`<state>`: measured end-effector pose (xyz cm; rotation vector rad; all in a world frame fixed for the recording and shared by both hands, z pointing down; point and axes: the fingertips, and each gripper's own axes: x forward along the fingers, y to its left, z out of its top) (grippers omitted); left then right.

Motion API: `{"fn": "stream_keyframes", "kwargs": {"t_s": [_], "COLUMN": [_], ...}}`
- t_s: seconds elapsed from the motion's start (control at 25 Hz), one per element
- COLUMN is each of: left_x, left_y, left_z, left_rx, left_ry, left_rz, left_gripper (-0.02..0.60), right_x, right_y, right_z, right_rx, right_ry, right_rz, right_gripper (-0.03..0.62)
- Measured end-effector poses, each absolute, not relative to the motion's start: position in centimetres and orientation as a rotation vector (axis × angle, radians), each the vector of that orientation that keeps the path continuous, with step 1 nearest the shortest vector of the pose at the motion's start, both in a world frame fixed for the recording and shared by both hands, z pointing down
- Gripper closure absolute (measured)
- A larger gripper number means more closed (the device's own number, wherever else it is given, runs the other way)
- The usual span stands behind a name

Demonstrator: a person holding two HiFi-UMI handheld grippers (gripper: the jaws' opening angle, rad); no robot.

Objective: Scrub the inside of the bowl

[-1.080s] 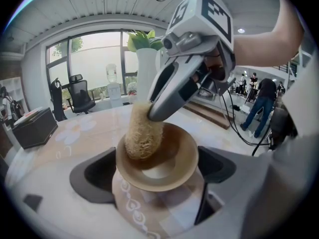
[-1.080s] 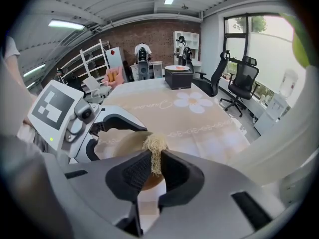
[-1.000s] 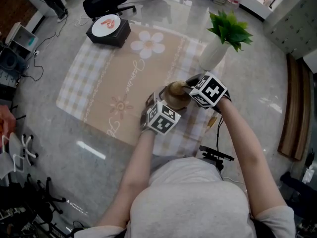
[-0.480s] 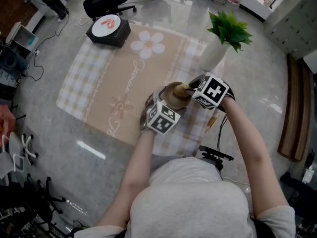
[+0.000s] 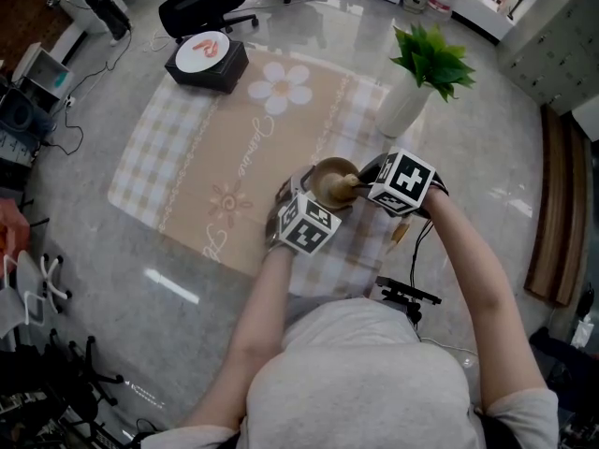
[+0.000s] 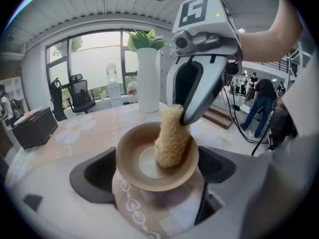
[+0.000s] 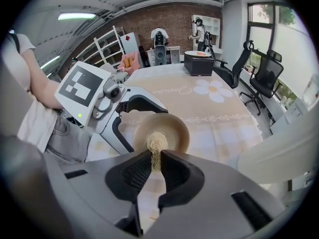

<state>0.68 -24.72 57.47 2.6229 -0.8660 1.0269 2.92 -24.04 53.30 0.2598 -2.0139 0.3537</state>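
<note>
left gripper (image 6: 155,171) clamps bowl (image 6: 130,156); right gripper (image 7: 155,167) clamps loofah (image 6: 172,138) inside bowl

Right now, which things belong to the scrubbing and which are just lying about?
In use: bowl, gripped by the left gripper; loofah, gripped by the right gripper and pressed inside the bowl.
Lying about: vase with plant, black box, chair.

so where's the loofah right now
In the left gripper view the loofah stands inside the bowl, against its right wall. The right tool pinches its top end, and the white vase is behind it.
</note>
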Motion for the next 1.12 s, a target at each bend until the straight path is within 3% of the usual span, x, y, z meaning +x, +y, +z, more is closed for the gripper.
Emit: {"fn": "stream_keyframes", "kwargs": {"t_s": [0.52, 1.12], "left_x": [0.7, 0.7], "left_y": [-24.7, -24.8], "left_z": [57.5, 57.4], "left_rx": [2.625, 2.623], "left_ry": [-0.865, -0.864], "left_rz": [1.027, 1.034], "left_gripper": [0.064, 0.064], "right_x": [0.5, -2.0], "right_y": [-22.2, -25.8], "right_z": [53.2, 53.1], "right_rx": [0.184, 0.429], "right_ry": [-2.109, -2.173], "right_rz": [0.458, 0.458], "right_gripper": [0.536, 0.536]}}
